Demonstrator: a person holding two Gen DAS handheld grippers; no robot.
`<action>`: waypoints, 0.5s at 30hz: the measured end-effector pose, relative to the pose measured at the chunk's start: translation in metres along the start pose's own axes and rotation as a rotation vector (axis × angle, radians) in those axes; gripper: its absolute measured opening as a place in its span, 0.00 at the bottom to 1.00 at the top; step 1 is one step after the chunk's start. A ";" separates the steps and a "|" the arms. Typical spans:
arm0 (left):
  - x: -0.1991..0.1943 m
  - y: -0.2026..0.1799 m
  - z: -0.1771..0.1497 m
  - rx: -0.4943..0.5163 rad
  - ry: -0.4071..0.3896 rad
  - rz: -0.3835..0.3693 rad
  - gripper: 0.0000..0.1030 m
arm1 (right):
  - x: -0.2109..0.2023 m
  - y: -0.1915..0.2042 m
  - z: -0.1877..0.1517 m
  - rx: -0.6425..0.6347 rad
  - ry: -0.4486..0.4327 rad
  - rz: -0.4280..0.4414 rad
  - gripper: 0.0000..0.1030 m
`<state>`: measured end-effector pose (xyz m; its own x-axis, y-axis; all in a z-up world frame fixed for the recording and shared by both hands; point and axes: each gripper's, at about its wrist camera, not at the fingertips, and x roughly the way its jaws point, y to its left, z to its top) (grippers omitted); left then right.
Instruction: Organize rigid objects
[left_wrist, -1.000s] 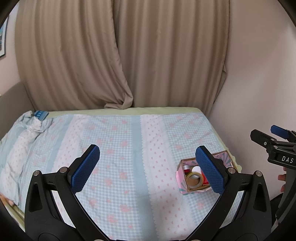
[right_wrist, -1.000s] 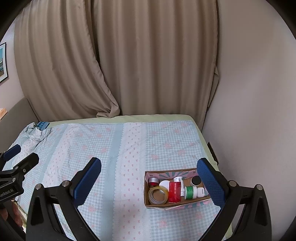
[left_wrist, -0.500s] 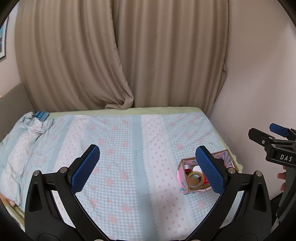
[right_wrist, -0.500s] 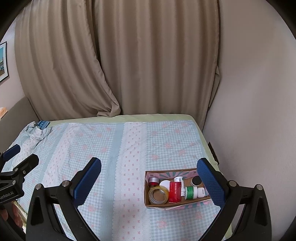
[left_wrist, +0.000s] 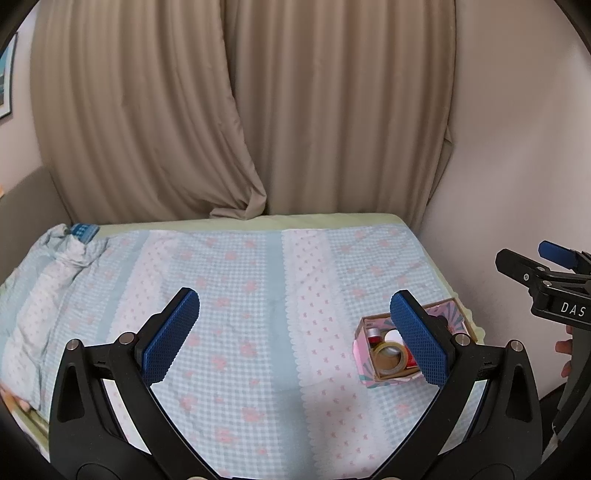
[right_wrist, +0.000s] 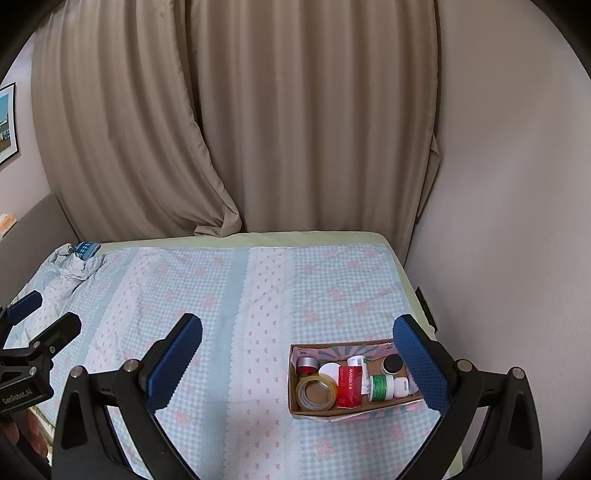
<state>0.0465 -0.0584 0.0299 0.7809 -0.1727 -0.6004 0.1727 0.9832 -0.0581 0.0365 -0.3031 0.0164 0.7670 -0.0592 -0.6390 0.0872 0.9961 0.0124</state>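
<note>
Cardboard, patterned pink and teal on the outside, makes the box (right_wrist: 355, 406) that sits on the bed (right_wrist: 229, 295) near its right edge, close to the wall (right_wrist: 517, 221). Inside it I see a tape roll (right_wrist: 316, 393) at the left front, a red carton (right_wrist: 349, 386) upright beside it, a green-banded jar (right_wrist: 381, 387), a white lid (right_wrist: 329, 370), a small red-and-silver can (right_wrist: 307, 365), a black-capped jar (right_wrist: 392, 364) and a white bottle (right_wrist: 359, 363) lying toward the back. They are packed close, touching one another.

My right gripper (right_wrist: 297, 354) hangs above the bed with its jaws spread wide and nothing between them; its right pad overlaps the box's right end in view. My left gripper (left_wrist: 293, 330) is likewise spread wide and holds nothing, over the checked sheet, the box seen behind its right pad. Each gripper shows at the edge of the other's view.

Beige curtains (right_wrist: 258, 129) hang behind the bed, and a crumpled cover (left_wrist: 70, 254) lies at the far left corner.
</note>
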 end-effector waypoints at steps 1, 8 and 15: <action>0.000 0.000 0.000 0.000 0.000 -0.001 1.00 | 0.000 0.000 0.000 0.000 0.000 -0.001 1.00; 0.000 0.001 0.000 -0.001 -0.003 0.007 1.00 | 0.000 -0.001 0.001 0.000 -0.002 -0.002 1.00; 0.001 0.000 0.003 -0.001 -0.007 0.030 1.00 | 0.003 -0.003 0.003 0.000 -0.002 -0.007 1.00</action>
<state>0.0495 -0.0589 0.0317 0.7901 -0.1435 -0.5959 0.1486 0.9880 -0.0408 0.0403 -0.3065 0.0167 0.7674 -0.0662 -0.6378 0.0924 0.9957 0.0078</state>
